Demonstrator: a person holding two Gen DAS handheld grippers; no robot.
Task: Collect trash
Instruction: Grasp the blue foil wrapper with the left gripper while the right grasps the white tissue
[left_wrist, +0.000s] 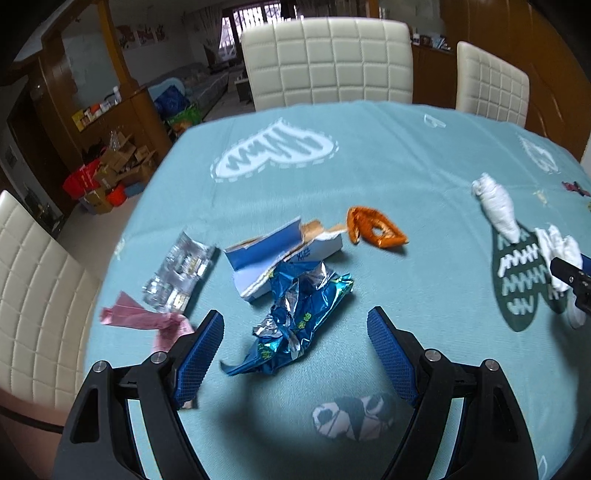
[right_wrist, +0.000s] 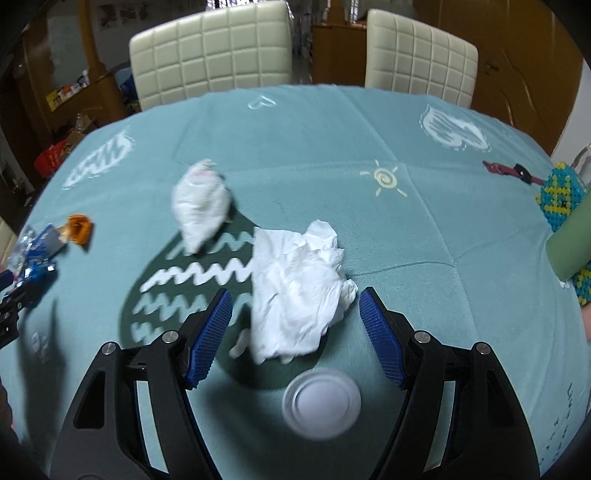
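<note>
Motion blur softens both views, so print on the wrappers cannot be read. The left claw (left_wrist: 295, 325) hangs wide over a crumpled blue foil wrapper (left_wrist: 295, 314); a torn blue carton (left_wrist: 280, 254), an orange wrapper (left_wrist: 375, 230), a clear plastic pack (left_wrist: 179, 273) and a pink scrap (left_wrist: 147, 321) lie near it. The right claw (right_wrist: 295, 306) is wide around a crumpled white tissue (right_wrist: 295, 288); a balled tissue (right_wrist: 199, 206) lies farther left, a round plastic lid (right_wrist: 321, 404) nearer. A teal patterned cloth (right_wrist: 332, 140) covers the desk; cream quilted chairs (right_wrist: 210, 51) stand at its far edge.
</note>
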